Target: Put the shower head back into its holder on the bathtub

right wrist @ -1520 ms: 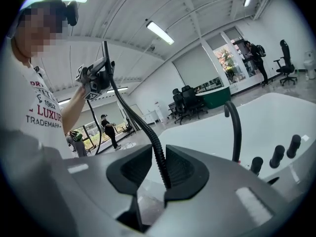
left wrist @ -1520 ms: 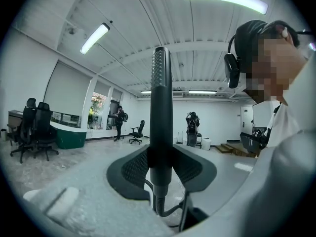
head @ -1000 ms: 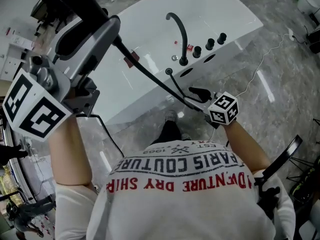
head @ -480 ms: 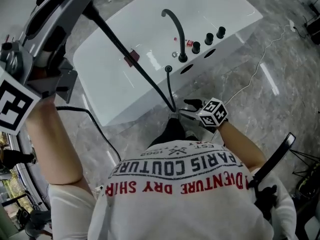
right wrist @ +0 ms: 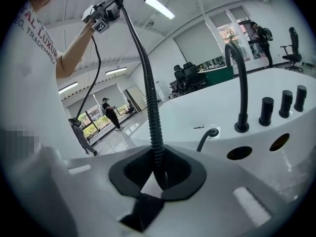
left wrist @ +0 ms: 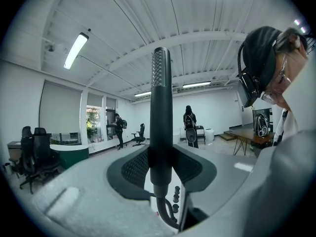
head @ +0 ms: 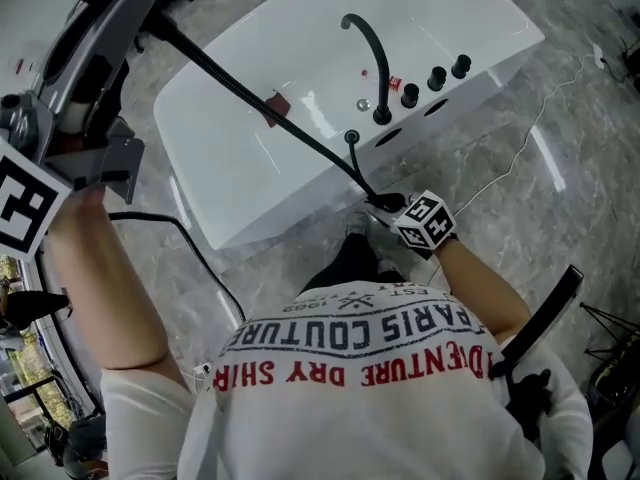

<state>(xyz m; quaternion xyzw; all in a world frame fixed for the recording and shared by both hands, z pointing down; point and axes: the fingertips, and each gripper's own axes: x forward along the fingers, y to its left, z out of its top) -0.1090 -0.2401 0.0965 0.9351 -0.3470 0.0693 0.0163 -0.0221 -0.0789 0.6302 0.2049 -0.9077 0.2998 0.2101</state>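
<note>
L gripper [head: 120, 18] is up high at the left, well clear of the tub [head: 450, 18]. Its fingers are clamped on the shower head [left wrist: 161, 107], which stands upright btwn them, spray face at the top, w/ the handle's lower end and the hose running out beneath. The hose [head: 215, 68] goes taut and diagonal from there down to the R gripper [head: 385, 205], low in front of the tub's near side. R fingers have just been closing and now pinch the hose [right wrist: 148, 93], which rises from btwn the pads toward the raised L gripper. Beyond the grip the hose loops to its outlet [head: 351, 138] on the tub's deck. Just beside that stands the black spout [head: 378, 78], then three black knobs [head: 436, 78] in a row. Two dark oval holes [right wrist: 240, 153] show on the tub's side below the spout and knobs.
</note>
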